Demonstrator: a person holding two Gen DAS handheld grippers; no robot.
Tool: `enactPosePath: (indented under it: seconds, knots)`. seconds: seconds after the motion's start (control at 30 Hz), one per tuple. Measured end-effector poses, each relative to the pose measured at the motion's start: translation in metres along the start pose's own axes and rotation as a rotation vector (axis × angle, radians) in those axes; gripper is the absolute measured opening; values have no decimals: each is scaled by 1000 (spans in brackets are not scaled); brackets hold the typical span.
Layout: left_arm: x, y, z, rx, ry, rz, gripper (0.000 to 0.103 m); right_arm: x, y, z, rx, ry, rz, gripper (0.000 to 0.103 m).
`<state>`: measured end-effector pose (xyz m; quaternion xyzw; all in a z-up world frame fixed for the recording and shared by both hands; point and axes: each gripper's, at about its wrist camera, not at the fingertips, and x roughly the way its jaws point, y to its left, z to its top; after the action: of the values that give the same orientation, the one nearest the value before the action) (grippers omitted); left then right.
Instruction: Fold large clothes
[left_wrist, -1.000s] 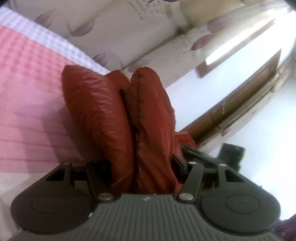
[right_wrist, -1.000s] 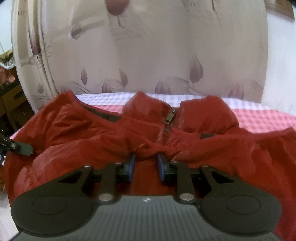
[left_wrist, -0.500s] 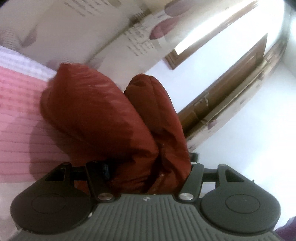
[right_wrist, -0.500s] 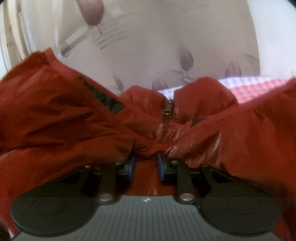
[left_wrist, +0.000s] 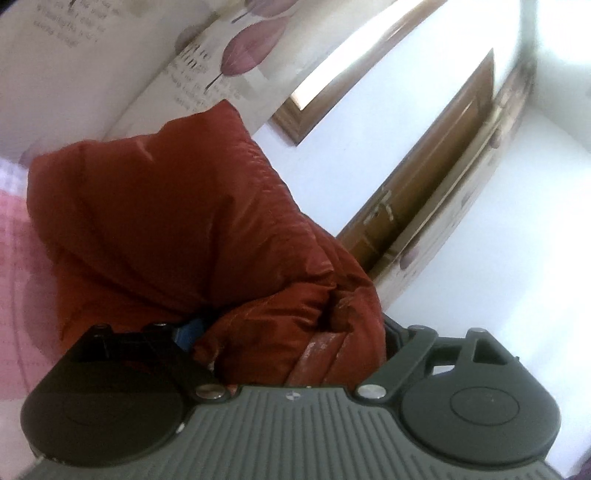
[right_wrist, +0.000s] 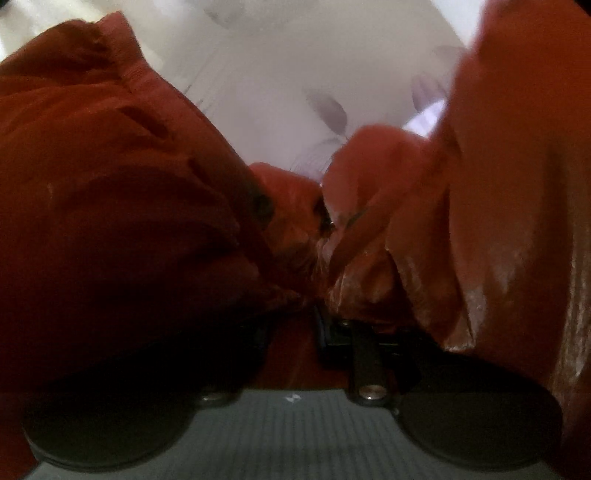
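A red puffy jacket (left_wrist: 177, 229) fills the middle of the left wrist view, lifted off the pink bedspread (left_wrist: 22, 266). My left gripper (left_wrist: 284, 332) is shut on a thick bunch of its fabric, which hides both fingertips. In the right wrist view the same jacket (right_wrist: 110, 206) billows up on both sides and covers most of the frame. My right gripper (right_wrist: 295, 317) is shut on a fold of it near the zipper (right_wrist: 327, 218); the left finger is buried under cloth.
A floral curtain (left_wrist: 207, 62) hangs behind the bed, and it also shows in the right wrist view (right_wrist: 295, 74). A brown wooden door (left_wrist: 424, 192) and a white wall (left_wrist: 498, 258) stand to the right.
Both grippers have risen with the jacket. The fabric has lifted off the bed and swelled up around the right gripper, and the left view has tilted toward the wall and door.
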<state>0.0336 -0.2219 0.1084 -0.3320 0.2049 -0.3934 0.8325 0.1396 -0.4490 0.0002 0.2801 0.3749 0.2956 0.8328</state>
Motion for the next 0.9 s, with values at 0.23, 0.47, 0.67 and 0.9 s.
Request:
enactPosePath:
  seconds: [0.23, 0.47, 0.67, 0.9]
  knots:
    - [-4, -7, -3, 56, 13, 39, 86, -45, 6, 4, -10, -6, -13, 25]
    - [26, -24, -3, 54, 24, -15, 86, -114, -4, 5, -224, -92, -143, 22]
    - [84, -64, -14, 184, 82, -84, 89, -111, -63, -1, 48, -91, 3, 20]
    - [133, -74, -39, 227, 94, -166, 92, -127, -95, 4, 219, -97, 122, 20]
